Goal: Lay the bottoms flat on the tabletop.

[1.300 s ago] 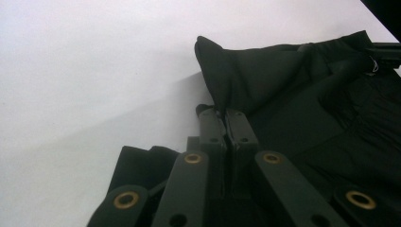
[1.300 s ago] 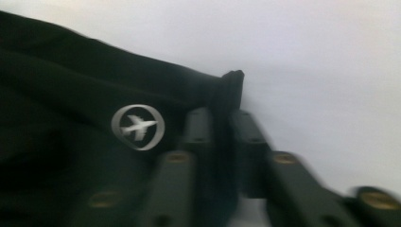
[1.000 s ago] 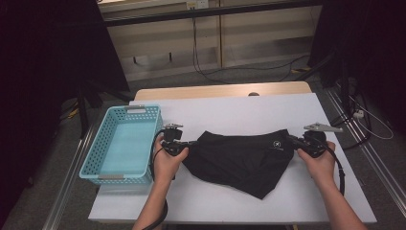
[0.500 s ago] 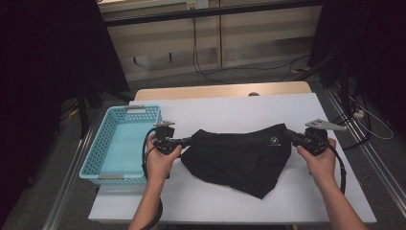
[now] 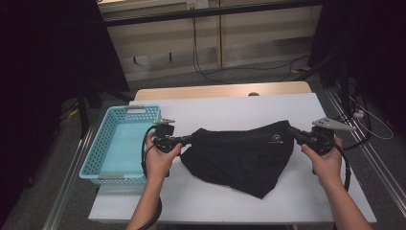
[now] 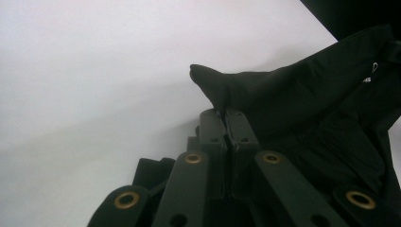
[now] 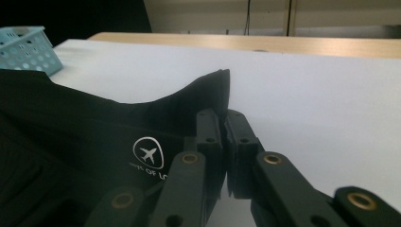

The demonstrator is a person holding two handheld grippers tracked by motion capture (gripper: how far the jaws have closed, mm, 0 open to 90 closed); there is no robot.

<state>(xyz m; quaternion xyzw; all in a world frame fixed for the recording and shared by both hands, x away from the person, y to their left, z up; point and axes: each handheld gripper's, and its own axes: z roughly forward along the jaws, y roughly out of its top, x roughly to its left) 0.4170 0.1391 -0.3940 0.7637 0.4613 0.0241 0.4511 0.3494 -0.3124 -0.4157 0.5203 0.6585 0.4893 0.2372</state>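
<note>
A black garment point(image 5: 239, 153) of soft, matte cloth lies near the middle of the white table point(image 5: 230, 108), stretched flat along its upper edge and sagging below into a rumpled point toward six o'clock. A small white round logo with an aeroplane point(image 7: 147, 153) is printed near its three o'clock corner, with a line of lettering under it, too cropped to read. The left gripper point(image 5: 187, 140) has its two black jaws pressed together on the nine o'clock corner of the cloth; in the left gripper view point(image 6: 226, 113) a little peak of fabric pokes out past the tips. The right gripper point(image 5: 292, 133) grips the three o'clock corner the same way, jaws closed on a folded edge that stands up above them in the right gripper view point(image 7: 224, 118). Each tool is hard black plastic with brass-coloured rivets, held in a bare hand, and the cloth is taut between them. At nine o'clock from the garment, just beside the left hand point(image 5: 160, 155), sits a light blue plastic basket point(image 5: 95, 153), rectangular, its walls pierced with small holes. Beyond the white surface, at twelve o'clock, a strip of pale wood point(image 5: 220, 91) shows.
</note>
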